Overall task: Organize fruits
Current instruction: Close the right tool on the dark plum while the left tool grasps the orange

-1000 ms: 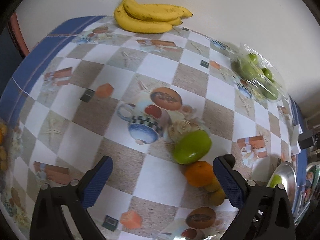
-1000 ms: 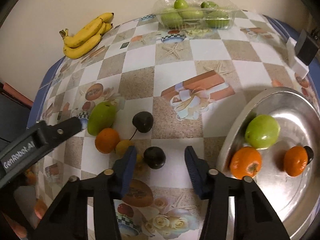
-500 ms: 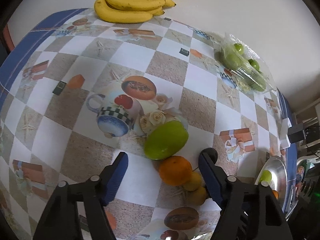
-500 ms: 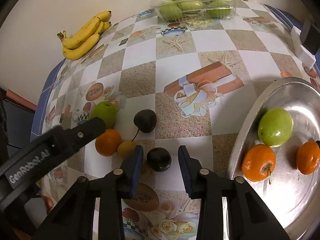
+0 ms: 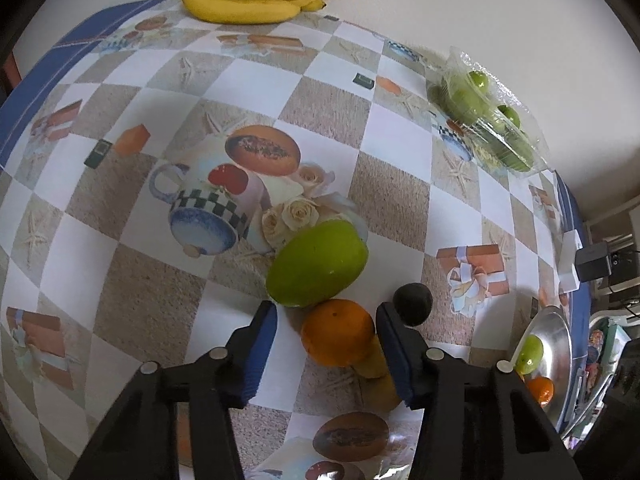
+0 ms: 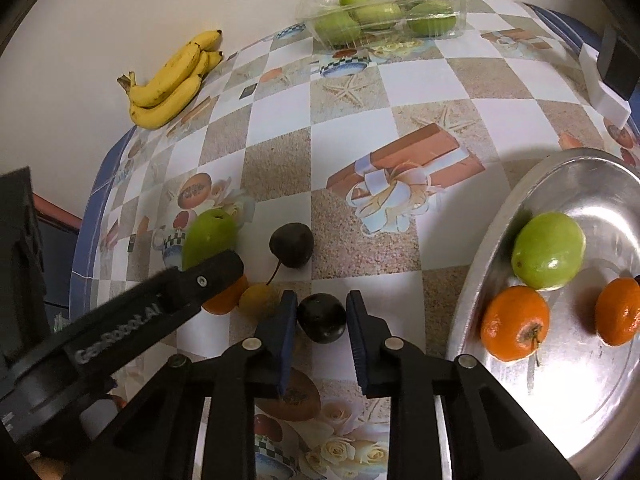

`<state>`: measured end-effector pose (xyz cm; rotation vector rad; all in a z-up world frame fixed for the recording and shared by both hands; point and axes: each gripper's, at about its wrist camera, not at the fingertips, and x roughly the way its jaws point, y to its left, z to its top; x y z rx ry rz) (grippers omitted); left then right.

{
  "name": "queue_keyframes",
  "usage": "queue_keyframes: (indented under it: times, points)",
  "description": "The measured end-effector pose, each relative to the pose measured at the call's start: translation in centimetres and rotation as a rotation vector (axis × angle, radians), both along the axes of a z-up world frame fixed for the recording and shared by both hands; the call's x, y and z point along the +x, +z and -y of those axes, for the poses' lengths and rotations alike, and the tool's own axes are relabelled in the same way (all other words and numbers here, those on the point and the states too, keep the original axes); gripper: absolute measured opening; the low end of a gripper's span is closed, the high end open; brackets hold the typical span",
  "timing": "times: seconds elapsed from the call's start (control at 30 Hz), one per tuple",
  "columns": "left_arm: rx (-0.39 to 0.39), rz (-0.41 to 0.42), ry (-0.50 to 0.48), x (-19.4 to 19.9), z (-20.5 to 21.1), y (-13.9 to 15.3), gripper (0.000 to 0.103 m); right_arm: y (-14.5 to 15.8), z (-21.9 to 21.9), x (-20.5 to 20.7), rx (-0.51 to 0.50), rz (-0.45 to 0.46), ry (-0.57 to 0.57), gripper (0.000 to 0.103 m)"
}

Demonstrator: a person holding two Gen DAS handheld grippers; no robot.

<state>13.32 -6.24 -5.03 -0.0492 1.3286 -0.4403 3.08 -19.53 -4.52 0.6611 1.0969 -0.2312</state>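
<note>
Framing an orange (image 5: 338, 332), left claw (image 5: 326, 334) spread and released, right claw (image 6: 322, 318) bracketing a dark plum (image 6: 322, 317), contact unclear, silver plate (image 6: 500, 216) at 3 o'clock fully visible only from right wrist.

**Room and Surroundings: Table Against a Plain Wall**

A table (image 6: 420, 80) is covered with a checked oilcloth (image 5: 392, 196) in white and sandy squares, printed with gift boxes, teacups, roses and starfish, and edged in blue. It stands against a plain cream wall (image 6: 120, 8), unmarked. Lighting is soft and even, with mild shadows. A reddish-brown furniture edge (image 6: 56, 210) shows beyond the table's far-left side.
</note>
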Motion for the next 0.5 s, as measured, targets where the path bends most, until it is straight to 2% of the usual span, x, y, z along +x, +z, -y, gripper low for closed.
queue_keyframes:
  times: [0.1, 0.33, 0.5]
  points:
    - [-0.015, -0.015, -0.001, -0.1, 0.2, -0.2, 0.04, 0.3, 0.1, -0.2, 0.002, 0.008, -0.007, 0.026]
    - [-0.008, -0.015, -0.01, -0.6, 0.2, 0.2, 0.039, 0.9, 0.7, -0.8, 0.011, 0.027, -0.023, 0.026]
    - [0.01, 0.008, -0.006, -0.7, 0.0, 1.6, 0.039, 1.2, 0.9, -1.1, 0.018, 0.038, -0.03, 0.026]
